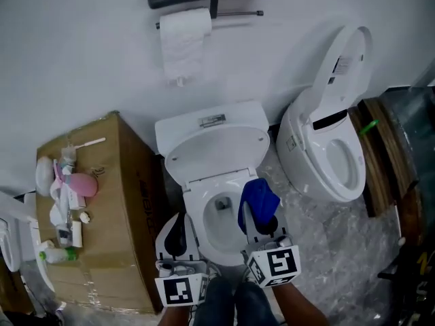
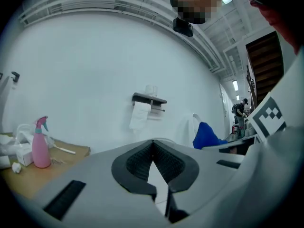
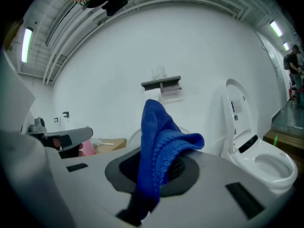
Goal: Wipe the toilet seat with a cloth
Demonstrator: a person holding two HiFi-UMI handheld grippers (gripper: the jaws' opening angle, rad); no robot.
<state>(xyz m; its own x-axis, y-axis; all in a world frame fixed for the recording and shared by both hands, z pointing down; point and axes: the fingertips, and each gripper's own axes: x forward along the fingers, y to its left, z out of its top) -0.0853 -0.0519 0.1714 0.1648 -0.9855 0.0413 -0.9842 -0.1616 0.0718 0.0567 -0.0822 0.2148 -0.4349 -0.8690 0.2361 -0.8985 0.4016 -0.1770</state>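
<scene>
While holding blue cloth (image 3: pixel 161 137) clamped in right gripper (image 3: pixel 159 167), left gripper (image 2: pixel 153 163) closed and empty, lower onto toilet seat (image 1: pixel 196 212); wipe flat around rim.

The left gripper (image 2: pixel 153 145) is pale grey moulded plastic with black ribbed pads (image 2: pixel 137 161) set in a dark surround and black slots behind. The right gripper (image 3: pixel 156 152) matches. Each carries a white cube (image 1: pixel 182 291) printed with black square markers. The trousers (image 1: pixel 234 307) are dark blue.
</scene>
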